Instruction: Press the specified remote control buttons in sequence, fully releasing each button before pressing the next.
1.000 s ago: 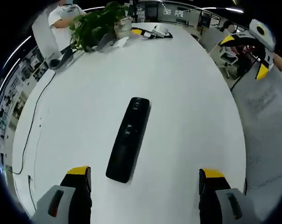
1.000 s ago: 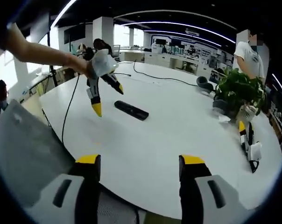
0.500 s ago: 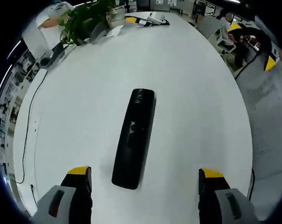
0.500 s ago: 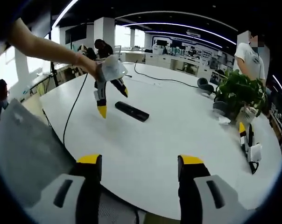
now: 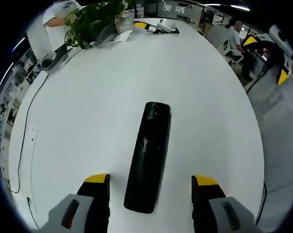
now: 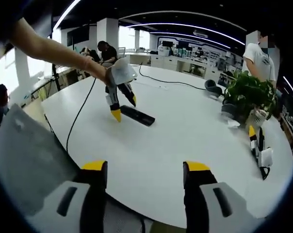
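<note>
Black and slim, the remote control (image 5: 149, 155) lies flat on the white table (image 5: 88, 111), its near end sitting between the two yellow-tipped jaws of the left gripper (image 5: 151, 182) at 6 o'clock of the left gripper view, its far end pointing toward 12. The jaws stand wide, one on each side of the remote and clear of it; nothing is held. In the right gripper view the same remote (image 6: 137, 115) shows small at about 11 o'clock, with the left gripper (image 6: 123, 108) angled down over its end, tips near or at the casing; contact cannot be told from here. The right gripper (image 6: 142, 167) hovers over the near table edge with its jaws wide and empty, well apart from the remote.

The step in hand looks like lining up for a button press. To do it well, one jaw tip should come straight down on the chosen button rather than straddling the body, so the gripper likely needs to shift sideways or narrow its jaws first. The buttons are too dim to tell apart, so slow, square descent matters. A light remote may skid or tip under an off-centre push. Lift fully clear before the next press.

A potted plant (image 5: 90, 22) and a spare gripper (image 6: 258, 150) rest at the far rim.
</note>
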Demonstrator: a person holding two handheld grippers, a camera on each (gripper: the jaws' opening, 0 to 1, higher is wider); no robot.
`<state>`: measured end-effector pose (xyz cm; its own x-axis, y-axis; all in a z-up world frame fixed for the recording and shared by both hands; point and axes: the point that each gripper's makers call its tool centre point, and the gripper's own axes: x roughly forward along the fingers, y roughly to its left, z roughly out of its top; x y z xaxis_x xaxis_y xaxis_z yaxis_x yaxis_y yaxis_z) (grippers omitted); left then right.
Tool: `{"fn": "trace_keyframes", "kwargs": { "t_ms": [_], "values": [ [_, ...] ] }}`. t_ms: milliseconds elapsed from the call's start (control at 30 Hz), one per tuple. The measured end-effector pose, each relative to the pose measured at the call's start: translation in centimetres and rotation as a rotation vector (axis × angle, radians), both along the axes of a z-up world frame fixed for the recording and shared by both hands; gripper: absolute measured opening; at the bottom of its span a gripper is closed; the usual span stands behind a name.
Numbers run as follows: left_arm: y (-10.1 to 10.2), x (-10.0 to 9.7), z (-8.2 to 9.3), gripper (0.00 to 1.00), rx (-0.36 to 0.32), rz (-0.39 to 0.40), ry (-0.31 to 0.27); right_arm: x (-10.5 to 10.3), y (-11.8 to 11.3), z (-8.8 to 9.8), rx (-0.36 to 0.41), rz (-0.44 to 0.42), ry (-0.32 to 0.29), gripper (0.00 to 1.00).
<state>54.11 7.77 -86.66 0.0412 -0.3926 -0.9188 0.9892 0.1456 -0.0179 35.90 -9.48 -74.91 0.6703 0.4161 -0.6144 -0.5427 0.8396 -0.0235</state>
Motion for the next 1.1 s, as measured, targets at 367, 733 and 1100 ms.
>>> {"fn": "trace_keyframes", "kwargs": {
  "t_ms": [367, 733, 1100],
  "values": [
    [-0.6, 0.2, 0.2, 0.57, -0.080, 0.013, -0.016, 0.0, -0.3, -0.2, -0.012, 0.001, 0.005, 0.57],
    [-1.0, -0.3, 0.2, 0.25, -0.088, 0.008, -0.036, 0.1, -0.8, -0.4, -0.051, -0.007, -0.004, 0.55],
    [-0.8, -1.2, 0.0, 0.24, -0.054, -0.020, -0.035, 0.3, -1.1, -0.2, -0.051, -0.031, -0.015, 0.56]
  ]
}}
